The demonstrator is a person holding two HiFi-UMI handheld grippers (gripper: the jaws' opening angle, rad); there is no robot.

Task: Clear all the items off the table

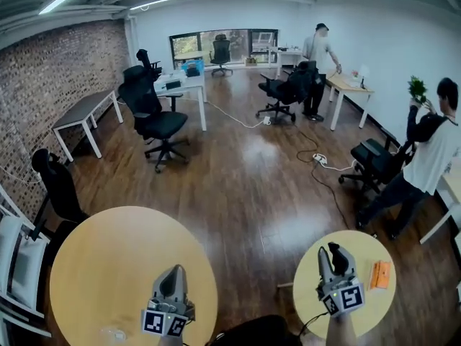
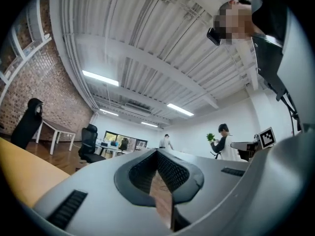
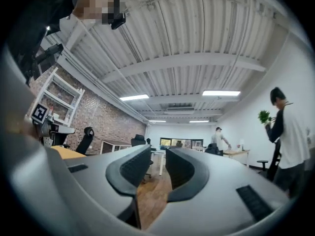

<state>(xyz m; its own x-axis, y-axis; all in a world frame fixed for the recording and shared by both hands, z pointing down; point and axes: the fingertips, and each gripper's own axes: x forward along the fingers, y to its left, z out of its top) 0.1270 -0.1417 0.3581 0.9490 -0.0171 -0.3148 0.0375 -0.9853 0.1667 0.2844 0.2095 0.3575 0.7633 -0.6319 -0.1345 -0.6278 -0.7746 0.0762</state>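
An orange flat packet (image 1: pixel 379 274) lies on the small round wooden table (image 1: pixel 360 316) at the lower right. My right gripper (image 1: pixel 333 251) hangs over that table, left of the packet and apart from it; in the right gripper view its jaws (image 3: pixel 158 154) stand a narrow gap apart with nothing between them. My left gripper (image 1: pixel 173 272) hovers over the large round wooden table (image 1: pixel 94 258); its jaws (image 2: pixel 157 154) are shut and empty. A small clear object (image 1: pixel 112 334), too faint to name, sits near that table's front edge, left of the gripper.
A black office chair (image 1: pixel 59 186) and a white chair (image 1: pixel 18 265) stand by the large table's left side. A person (image 1: pixel 425 157) stands by another chair (image 1: pixel 374 161) at the right. White desks (image 1: pixel 79 114) line the brick wall, and a cable (image 1: pixel 324 171) runs over the wooden floor.
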